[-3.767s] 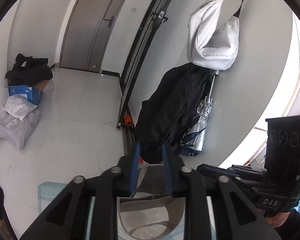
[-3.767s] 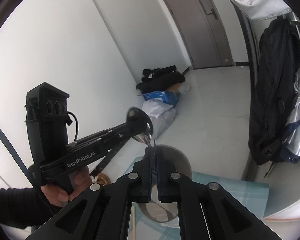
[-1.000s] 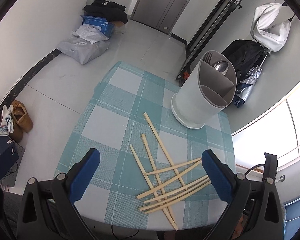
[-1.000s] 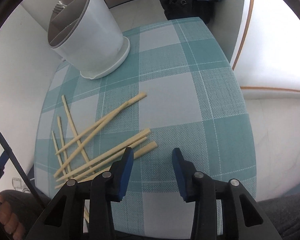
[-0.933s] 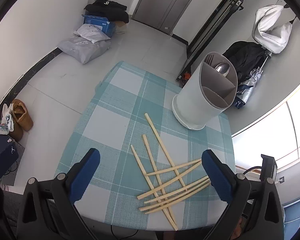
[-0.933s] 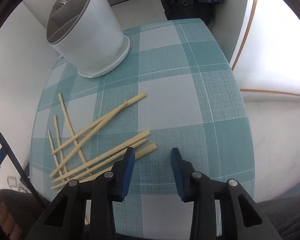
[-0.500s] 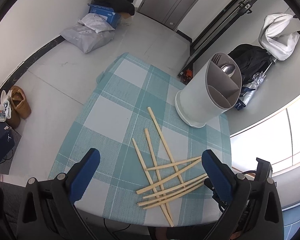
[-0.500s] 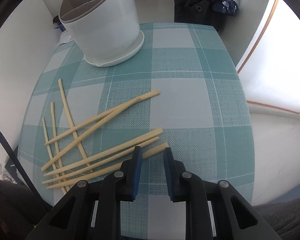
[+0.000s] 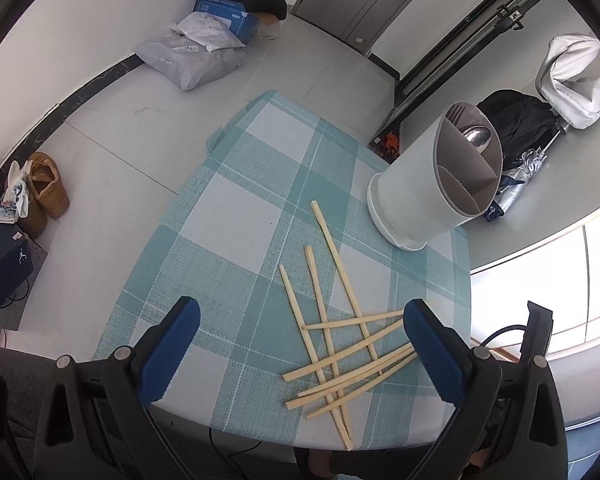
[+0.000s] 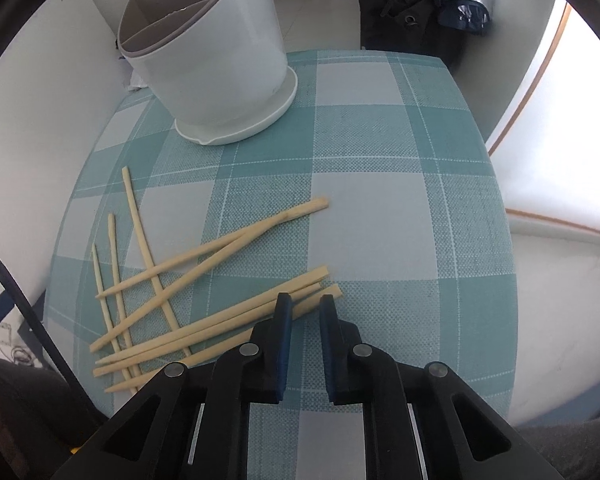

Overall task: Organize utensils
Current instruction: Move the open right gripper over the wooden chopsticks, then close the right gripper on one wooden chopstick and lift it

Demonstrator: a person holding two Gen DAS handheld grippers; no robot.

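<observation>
Far left of the left wrist view: brown shoes [image 9: 46,188] and a dark box [image 9: 0,240] on the floor, grey parcel bags [image 9: 188,60] upper left. Centre: checked teal tabletop [image 9: 236,216]. Left claw [image 9: 300,344] at the bottom edge, blue pads spread wide, gripping nothing; part of the chopsticks [image 9: 340,344] pile shows between the pads, lying on the cloth below. Chopsticks are a crossed heap, lower centre-right. White utensil holder [image 9: 420,196] right of centre, upright, near the far right tabletop corner, apart from the pile; a spoon [image 9: 478,136] sits in its upper compartment, fork tines [image 9: 456,114] in the one beside, the nearest compartment looks bare. Backpack [image 9: 516,120] and white bag [image 9: 572,80] upper right.

Right wrist view, left to right: chopsticks [image 10: 204,280] fanned across the lower left, utensil holder [image 10: 216,60] upper left on the tabletop [image 10: 400,200]. Right claw [image 10: 303,300] bottom centre, narrow gap, jaws closing. Thick end of the nearest chopstick [image 10: 332,291] pokes out just past the tips, passing between the pads; cannot tell whether they press it yet. Window glare far right.
</observation>
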